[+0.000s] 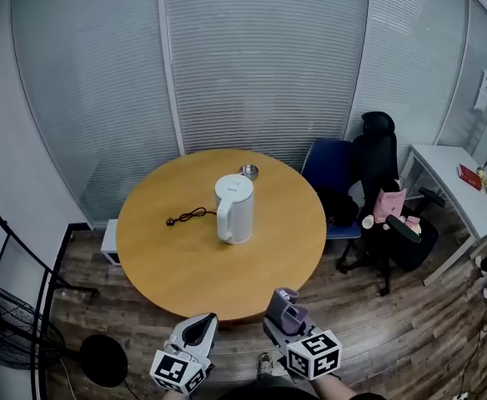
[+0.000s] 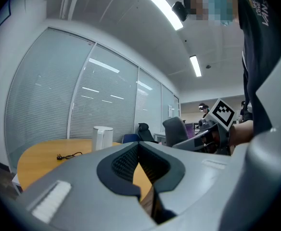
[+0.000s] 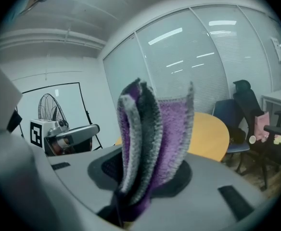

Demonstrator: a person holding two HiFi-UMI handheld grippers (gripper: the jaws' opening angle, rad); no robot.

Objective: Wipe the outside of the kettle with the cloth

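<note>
Head view: approach step, no wiping yet. White plastic kettle (image 1: pixel 234 209) upright near middle of round wooden table (image 1: pixel 177 265), well apart from left gripper (image 1: pixel 202 323) and right gripper (image 1: pixel 283 302) off the near edge. Right clamped tight on folded purple-and-grey knitted cloth (image 3: pixel 155 129), left fully closed with nothing in it; next probably means carrying cloth across to kettle wall. Kettle-to-gripper gap and black cord (image 1: pixel 189 216) clear only from head view, grip on cloth only from right gripper view.

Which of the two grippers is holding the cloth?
The right gripper: its jaws are shut on the folded purple and grey cloth. The left gripper is shut with nothing between its jaws.
</note>
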